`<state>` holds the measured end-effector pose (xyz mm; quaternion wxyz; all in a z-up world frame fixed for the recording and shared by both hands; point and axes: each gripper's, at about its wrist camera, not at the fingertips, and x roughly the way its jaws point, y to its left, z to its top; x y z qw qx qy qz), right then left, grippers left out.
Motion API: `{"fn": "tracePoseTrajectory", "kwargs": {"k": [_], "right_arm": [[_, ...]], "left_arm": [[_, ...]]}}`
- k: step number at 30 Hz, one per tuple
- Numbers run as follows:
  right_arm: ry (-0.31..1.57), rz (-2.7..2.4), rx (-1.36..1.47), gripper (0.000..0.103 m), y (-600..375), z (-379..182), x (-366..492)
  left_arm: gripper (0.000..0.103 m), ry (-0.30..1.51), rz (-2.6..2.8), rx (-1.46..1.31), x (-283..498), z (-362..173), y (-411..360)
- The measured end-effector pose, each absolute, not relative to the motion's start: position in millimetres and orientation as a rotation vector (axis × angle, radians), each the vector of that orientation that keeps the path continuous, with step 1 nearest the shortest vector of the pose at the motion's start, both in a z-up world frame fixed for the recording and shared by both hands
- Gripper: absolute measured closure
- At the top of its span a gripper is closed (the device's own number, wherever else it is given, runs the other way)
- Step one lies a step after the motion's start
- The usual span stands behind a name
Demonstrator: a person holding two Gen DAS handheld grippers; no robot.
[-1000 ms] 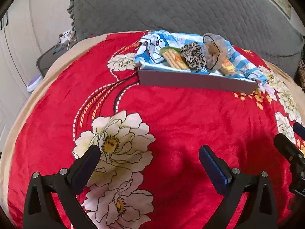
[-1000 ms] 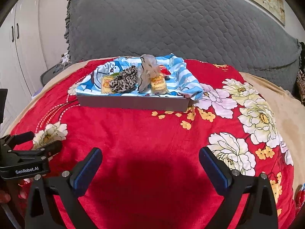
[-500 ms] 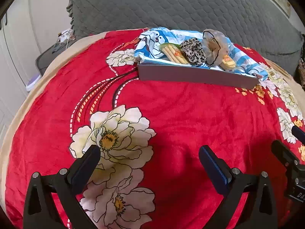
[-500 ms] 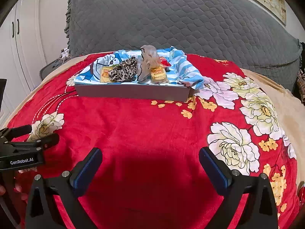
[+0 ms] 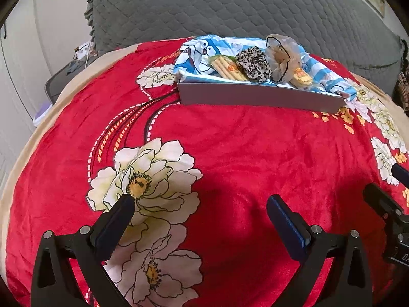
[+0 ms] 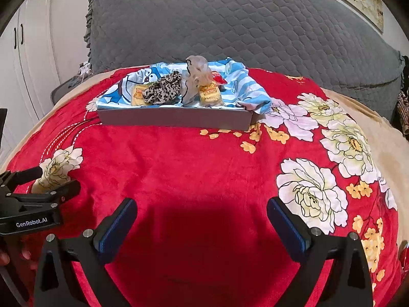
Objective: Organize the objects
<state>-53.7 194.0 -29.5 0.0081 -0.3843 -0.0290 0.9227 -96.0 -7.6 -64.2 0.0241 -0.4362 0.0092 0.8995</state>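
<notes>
A shallow grey rectangular tray (image 5: 258, 97) sits on the red plush blanket with large white flowers (image 5: 230, 158) that covers the bed, toward the bed's far edge, just in front of the quilted grey headboard cushion (image 5: 230, 7). The tray is lined with a blue-and-white striped cartoon-print cloth (image 5: 199, 51) whose right end spills over the tray's corner onto the blanket. On the cloth lie, left to right, a yellow snack packet of biscuit sticks (image 5: 226, 67), a leopard-print fabric scrunchie (image 5: 253, 64) touching it, a crumpled clear plastic bag (image 5: 281, 56) standing upright beside the scrunchie, and a second small yellow snack packet (image 5: 301, 76) at the bag's base. The left gripper (image 5: 200, 212) hovers over the near part of the blanket with its blue-padded jaws spread wide and nothing between them. The right gripper (image 6: 202, 211) is likewise wide apart and empty, just beside the left one, well short of the tray.
</notes>
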Motion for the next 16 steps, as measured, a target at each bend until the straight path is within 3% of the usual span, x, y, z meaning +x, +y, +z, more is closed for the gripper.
{"fn": "tracePoseTrajectory", "kwargs": {"k": [16], "right_arm": [[-0.049,2.858,-1.204,0.001,202.2,-30.9,-54.0]], "left_arm": [[0.000,0.018,2.777,-1.343,-95.2,-64.7,-9.6]]}}
